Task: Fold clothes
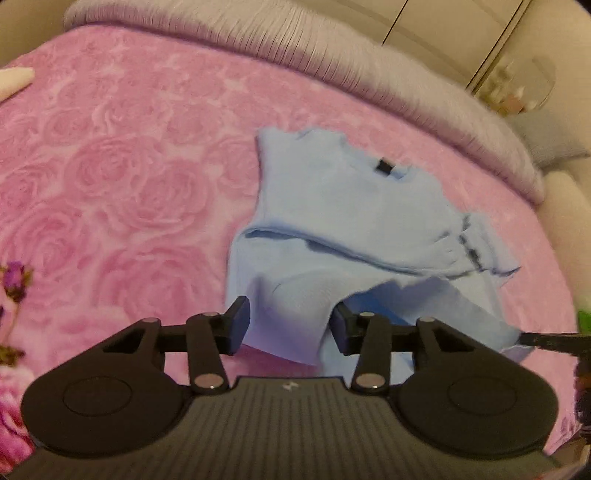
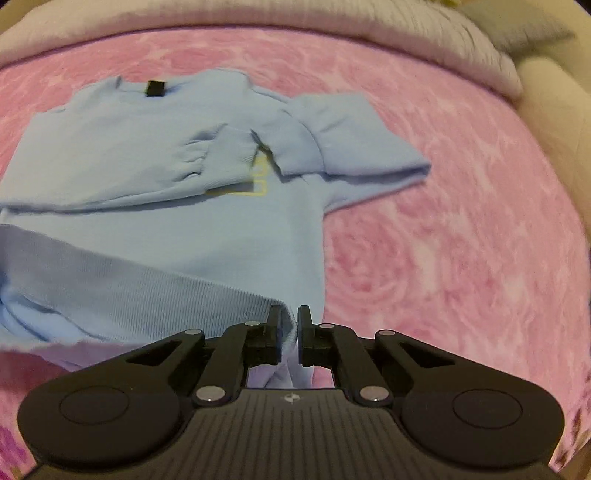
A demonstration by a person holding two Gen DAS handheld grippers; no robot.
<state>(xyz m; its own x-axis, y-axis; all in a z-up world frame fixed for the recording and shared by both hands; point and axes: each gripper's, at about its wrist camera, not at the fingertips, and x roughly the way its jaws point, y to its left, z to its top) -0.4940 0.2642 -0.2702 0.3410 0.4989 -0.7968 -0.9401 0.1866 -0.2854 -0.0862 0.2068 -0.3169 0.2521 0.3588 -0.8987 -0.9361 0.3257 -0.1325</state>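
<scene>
sweatshirt on blanket, pillow behind

Your right gripper is clamped on the ribbed hem corner of the light blue knit sweatshirt, fabric pinched between its black fingers. The sweatshirt lies on the pink rose-patterned blanket, both sleeves folded across its chest, partly covering a yellow print. A small black neck label shows at the collar.
</scene>
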